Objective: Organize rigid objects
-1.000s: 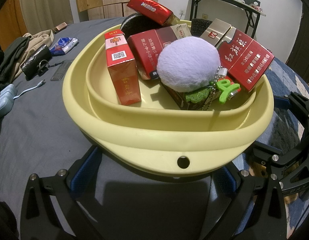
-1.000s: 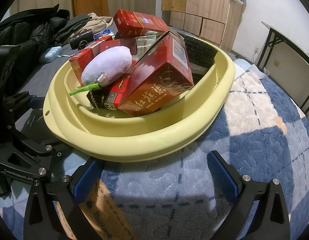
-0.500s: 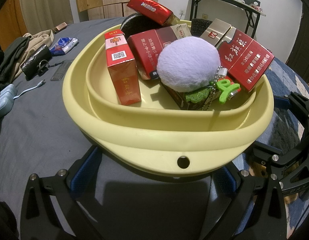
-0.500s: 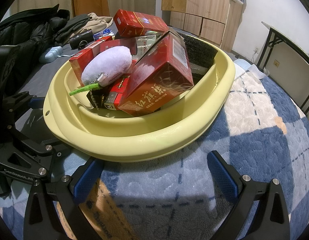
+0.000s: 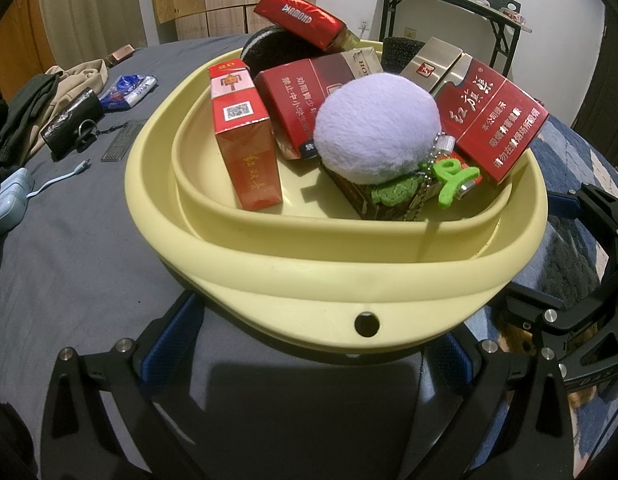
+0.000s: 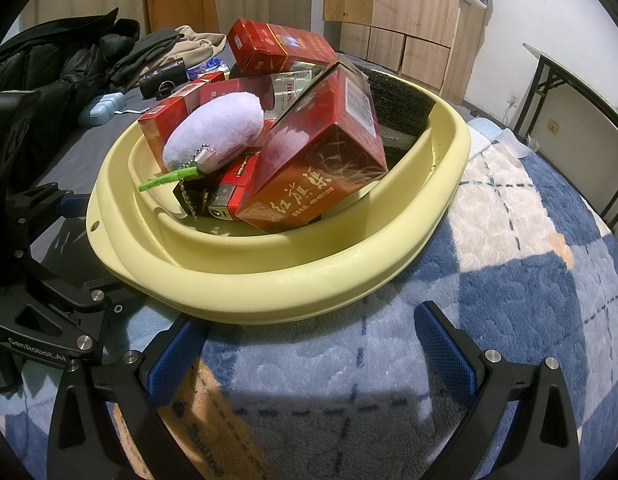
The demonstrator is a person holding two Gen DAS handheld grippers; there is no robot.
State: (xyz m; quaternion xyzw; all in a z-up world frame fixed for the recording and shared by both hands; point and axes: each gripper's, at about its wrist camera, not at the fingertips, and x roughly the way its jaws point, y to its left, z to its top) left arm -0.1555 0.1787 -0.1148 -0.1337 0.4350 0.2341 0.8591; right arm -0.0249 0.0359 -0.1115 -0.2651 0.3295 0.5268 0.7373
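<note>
Left gripper (image 5: 305, 354): spread, empty, set low before the pale yellow plastic basin (image 5: 269, 264). Right gripper (image 6: 309, 350): likewise spread, empty. Basin placed on the bed, loaded with red cardboard cigarette packs (image 5: 247, 140) and a lilac plush ball keychain (image 5: 375, 128). Step judged: sorting unbegun; one pack is to be selected and pinched next.

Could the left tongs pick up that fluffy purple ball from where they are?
Probably yes. The left tongs are open and empty in front of the yellow basin, and the purple ball sits uncovered on top of the boxes. They would have to rise over the near rim first.
</note>
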